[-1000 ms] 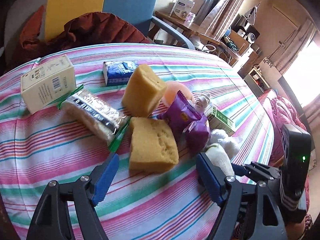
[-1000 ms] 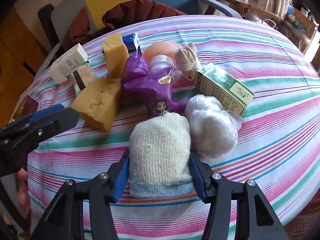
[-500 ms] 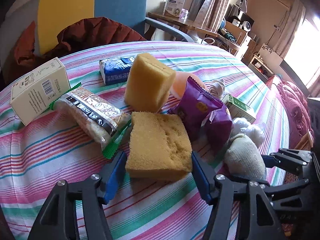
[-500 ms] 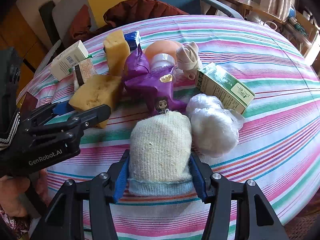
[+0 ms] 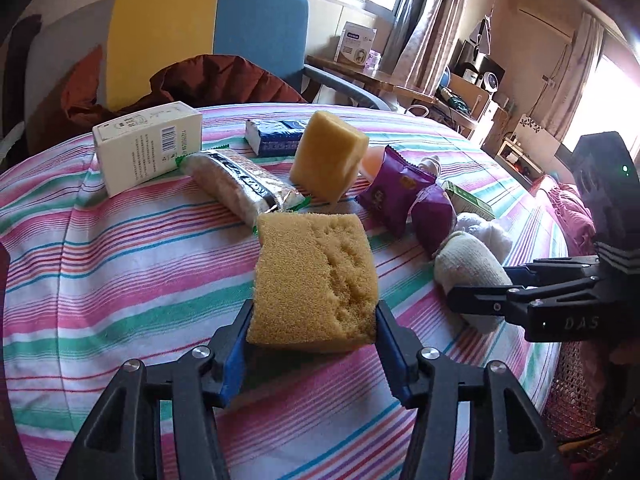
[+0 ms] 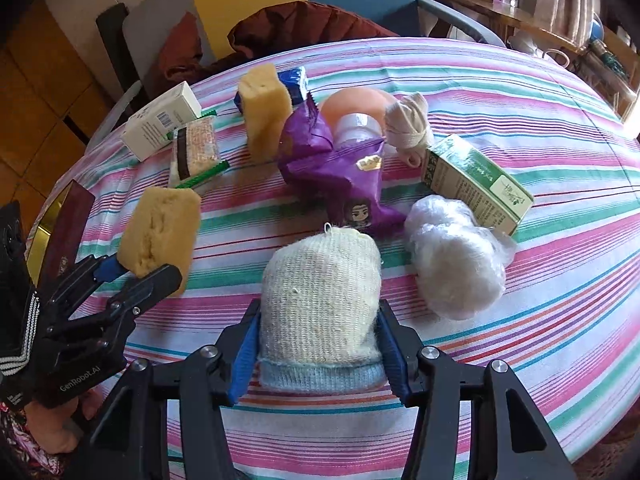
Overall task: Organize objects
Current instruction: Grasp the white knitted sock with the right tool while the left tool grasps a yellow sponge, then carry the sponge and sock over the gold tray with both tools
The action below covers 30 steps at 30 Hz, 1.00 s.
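Looking along your left claw [image 5: 312, 344], you see its blue pads pressed against both sides of a flat yellow sponge [image 5: 316, 280]; the jaws have just been closing, and the sponge is now clamped between them above the striped counter [image 5: 120, 264]. Beyond it stands a second sponge [image 5: 328, 156] on end, with a clear-wrapped cracker pack [image 5: 244, 188] to its left, touching a white carton [image 5: 148, 148]. A blue tissue pack [image 5: 276, 136] lies behind the upright sponge, and purple snack bags [image 5: 404, 200] sit to its right. At the right edge your other claw's black fingers [image 5: 520, 296] grip a cream knitted sock roll [image 5: 468, 264].

Turning to the right wrist view, your right claw [image 6: 320, 344] is clamped on that sock roll [image 6: 320, 296], pads squeezing its sides near the pale blue cuff; the jaws have just tightened a little. A crinkled white plastic wad [image 6: 456, 256] lies just beside the roll on its right, touching a green carton [image 6: 476, 184]. At the left, your left claw [image 6: 136, 276] holds the flat sponge [image 6: 160, 232] tilted.
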Motion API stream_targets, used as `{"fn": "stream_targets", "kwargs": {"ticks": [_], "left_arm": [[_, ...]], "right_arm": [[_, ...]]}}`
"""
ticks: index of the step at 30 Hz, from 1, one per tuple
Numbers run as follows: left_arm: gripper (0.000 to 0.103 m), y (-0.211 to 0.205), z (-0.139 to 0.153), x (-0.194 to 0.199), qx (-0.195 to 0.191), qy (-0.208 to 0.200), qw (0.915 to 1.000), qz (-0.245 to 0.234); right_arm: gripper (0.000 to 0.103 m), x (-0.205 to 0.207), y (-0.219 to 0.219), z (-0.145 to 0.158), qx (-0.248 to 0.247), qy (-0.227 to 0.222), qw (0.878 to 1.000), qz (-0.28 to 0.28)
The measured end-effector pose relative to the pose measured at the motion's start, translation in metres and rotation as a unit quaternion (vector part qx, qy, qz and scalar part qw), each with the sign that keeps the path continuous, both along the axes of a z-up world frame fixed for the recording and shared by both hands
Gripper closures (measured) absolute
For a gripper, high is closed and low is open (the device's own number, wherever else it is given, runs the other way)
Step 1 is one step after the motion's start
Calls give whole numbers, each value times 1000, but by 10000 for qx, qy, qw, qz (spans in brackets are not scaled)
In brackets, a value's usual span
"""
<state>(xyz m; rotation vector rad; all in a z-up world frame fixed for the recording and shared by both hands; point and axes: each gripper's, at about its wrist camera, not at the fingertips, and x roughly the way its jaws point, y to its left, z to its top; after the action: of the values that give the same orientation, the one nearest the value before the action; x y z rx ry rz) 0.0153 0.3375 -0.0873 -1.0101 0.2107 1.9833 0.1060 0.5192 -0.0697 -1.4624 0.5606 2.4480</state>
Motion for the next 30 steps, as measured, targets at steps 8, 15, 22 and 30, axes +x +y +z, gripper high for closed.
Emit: {"fn": "stream_targets", "kwargs": {"ticks": [8,15,22,30], "left_arm": [[46,-31,3,18,5,15,9999,116],[47,-69,12,34,195,-143,9995,187],[47,-105,30,43,361,-17,9988,342],[47,-158,53,26,781,-132,9926,917]], "right_arm": [[49,-9,-21,-1,82,145,9993,344],[49,-12,-27,-2,-44,274,9985,462],[49,-16,-35,-2,84,309,9979,572],[49,-18,-59,-1,-38,532,9950,848]]}}
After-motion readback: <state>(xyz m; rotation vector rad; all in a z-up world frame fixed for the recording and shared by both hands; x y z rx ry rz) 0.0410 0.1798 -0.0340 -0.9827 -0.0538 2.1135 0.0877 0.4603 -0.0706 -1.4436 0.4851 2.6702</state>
